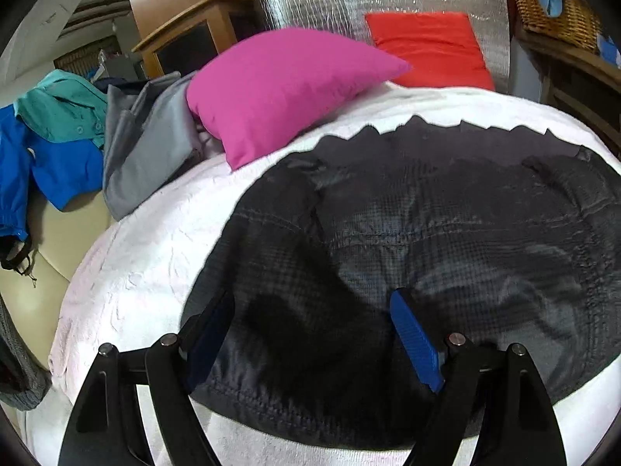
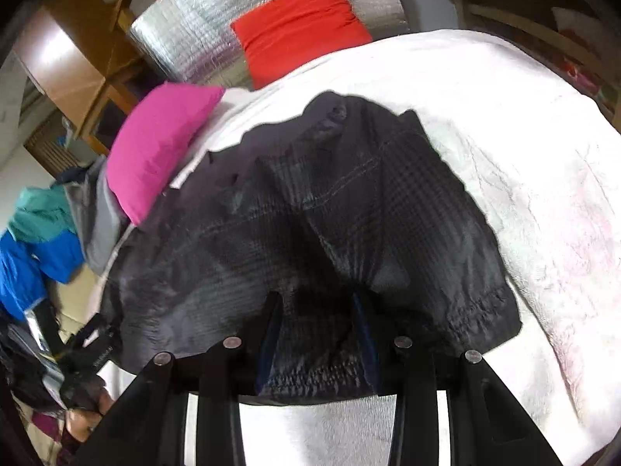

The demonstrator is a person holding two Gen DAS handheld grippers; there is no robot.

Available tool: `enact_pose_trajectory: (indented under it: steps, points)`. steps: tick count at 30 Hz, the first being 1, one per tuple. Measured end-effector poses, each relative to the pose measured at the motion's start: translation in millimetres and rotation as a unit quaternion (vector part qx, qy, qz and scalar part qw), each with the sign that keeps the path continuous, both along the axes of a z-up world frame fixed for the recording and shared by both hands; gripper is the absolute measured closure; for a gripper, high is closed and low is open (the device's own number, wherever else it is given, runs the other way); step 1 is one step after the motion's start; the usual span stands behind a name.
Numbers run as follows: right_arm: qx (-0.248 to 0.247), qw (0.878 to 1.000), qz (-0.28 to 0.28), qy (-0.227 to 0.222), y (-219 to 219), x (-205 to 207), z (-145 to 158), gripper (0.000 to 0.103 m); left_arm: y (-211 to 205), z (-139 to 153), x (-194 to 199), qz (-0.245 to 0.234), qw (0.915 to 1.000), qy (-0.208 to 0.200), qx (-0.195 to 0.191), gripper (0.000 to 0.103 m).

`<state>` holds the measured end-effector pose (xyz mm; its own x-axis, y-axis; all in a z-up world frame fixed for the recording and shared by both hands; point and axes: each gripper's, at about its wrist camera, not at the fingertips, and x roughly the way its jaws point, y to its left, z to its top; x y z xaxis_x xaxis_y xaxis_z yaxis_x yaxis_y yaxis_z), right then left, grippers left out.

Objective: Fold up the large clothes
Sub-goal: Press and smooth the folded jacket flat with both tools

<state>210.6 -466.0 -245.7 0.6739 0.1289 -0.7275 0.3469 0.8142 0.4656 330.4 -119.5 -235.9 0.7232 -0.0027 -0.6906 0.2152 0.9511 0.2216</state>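
Observation:
A large dark checked jacket lies spread on the white bed cover. My left gripper hovers over the jacket's near left part. It is open, its blue pads wide apart with only flat cloth below them. In the right wrist view the jacket lies folded inward, a gathered cuff at its right. My right gripper sits at the jacket's near hem, with a bunch of wrinkled fabric filling the gap between its fingers.
A pink pillow and a red pillow lie at the bed's far side. Blue, teal and grey clothes are piled on the left. A wicker basket stands at the far right, and a person's hand shows at lower left.

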Motion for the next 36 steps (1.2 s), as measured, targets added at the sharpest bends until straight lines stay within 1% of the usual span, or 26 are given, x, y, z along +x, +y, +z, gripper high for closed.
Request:
enact_pose_trajectory:
  steps: [1, 2, 3, 6, 9, 12, 15, 20, 29, 32, 34, 36]
  points:
    - [-0.010, 1.000, -0.003, -0.008, -0.4, -4.5, 4.6, 0.056, 1.0, 1.3, -1.7, 0.001, 1.0000, -0.001, -0.001, 0.020]
    - [-0.016, 1.000, -0.005, -0.017, -0.6, -9.2, 8.3, 0.050, 2.9, 3.6, -4.6, 0.001, 1.0000, -0.003, -0.009, 0.020]
    - [-0.019, 0.999, -0.006, -0.029, -0.9, -14.8, 13.2, 0.048, 3.8, 5.2, -7.1, 0.002, 0.9999, -0.004, -0.014, 0.020]
    - [-0.023, 0.998, -0.011, -0.059, -2.9, -27.3, 26.3, 0.048, 5.4, 11.0, -15.1, 0.003, 0.9997, -0.014, -0.019, 0.020]
    - [-0.022, 0.996, -0.015, -0.080, -2.6, -39.0, 35.1, 0.048, 7.1, 17.1, -20.0, 0.003, 0.9992, -0.027, -0.028, 0.020]
    - [-0.019, 0.996, -0.018, -0.085, -0.8, -42.9, 36.2, 0.047, 9.4, 22.5, -26.3, 0.002, 0.9985, -0.038, -0.039, 0.020]
    - [-0.023, 0.996, -0.016, -0.081, 3.5, -42.0, 35.4, 0.047, 11.1, 27.4, -30.6, 0.001, 0.9978, -0.049, -0.045, 0.020]
    - [-0.016, 0.997, -0.014, -0.076, 8.1, -32.9, 31.8, 0.047, 12.1, 32.4, -32.0, -0.002, 0.9970, -0.055, -0.055, 0.020]
    - [-0.010, 0.998, 0.001, -0.056, 23.2, -10.5, 22.0, 0.047, 11.3, 36.1, -34.1, -0.004, 0.9963, -0.063, -0.059, 0.020]
    - [-0.007, 1.000, 0.005, -0.027, 26.1, -0.1, 11.6, 0.047, 12.8, 37.7, -34.3, -0.003, 0.9960, -0.064, -0.062, 0.020]
    - [-0.001, 1.000, -0.002, 0.019, 24.3, 9.5, -4.6, 0.046, 13.6, 38.8, -34.5, -0.001, 0.9959, -0.066, -0.062, 0.020]
    - [0.013, 1.000, -0.010, 0.021, 21.1, 11.4, -7.5, 0.046, 14.6, 40.0, -34.9, 0.001, 0.9957, -0.067, -0.064, 0.020]
